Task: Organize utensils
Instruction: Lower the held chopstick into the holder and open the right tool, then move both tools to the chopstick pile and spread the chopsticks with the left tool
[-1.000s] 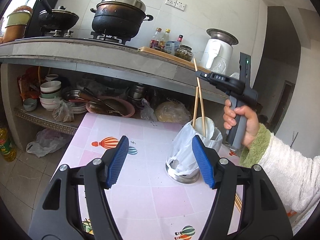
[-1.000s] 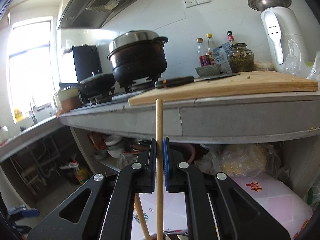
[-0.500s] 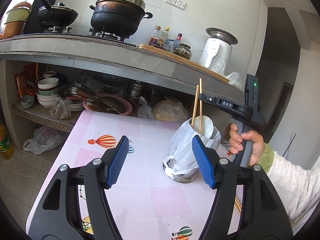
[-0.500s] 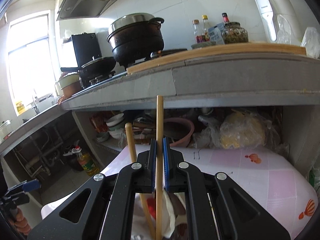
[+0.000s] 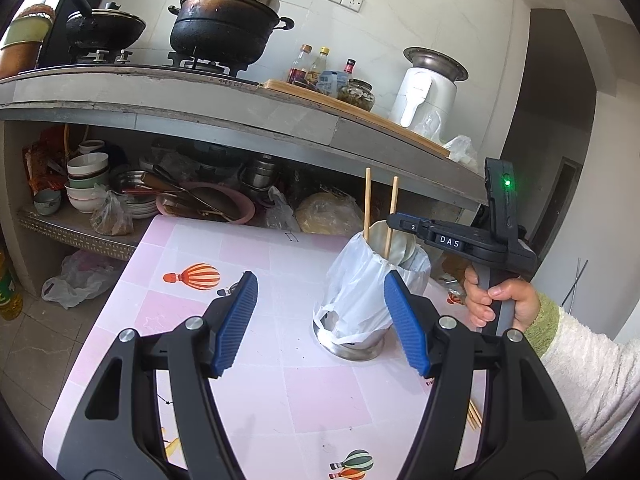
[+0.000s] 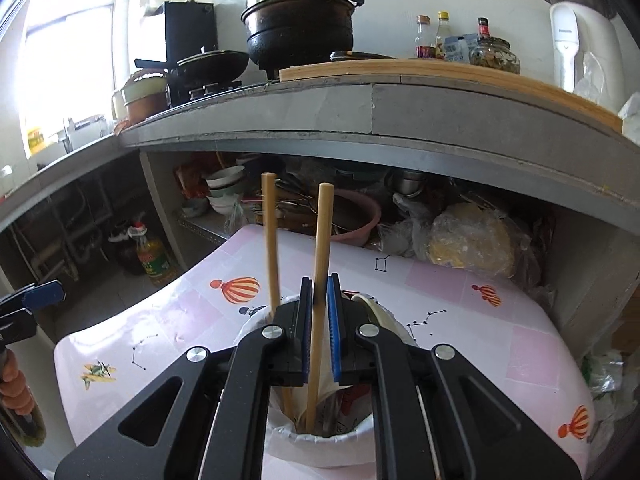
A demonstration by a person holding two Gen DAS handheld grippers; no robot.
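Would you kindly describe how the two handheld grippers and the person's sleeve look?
Both grippers, left gripper and right gripper, have black skeletal arms with silver screws and ribbed blue pads. The right one carries a white "DAS" label and a green light. The sleeve is fluffy white, green-cuffed.

Bright daylight glares from the window (image 6: 60,60); fisheye edges bend and darken, focus mostly sharp.

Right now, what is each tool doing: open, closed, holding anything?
Left tool: open, holding nothing.
Right tool: jaws opening, a chopstick between them, its lower end already down in the bag-lined holder.
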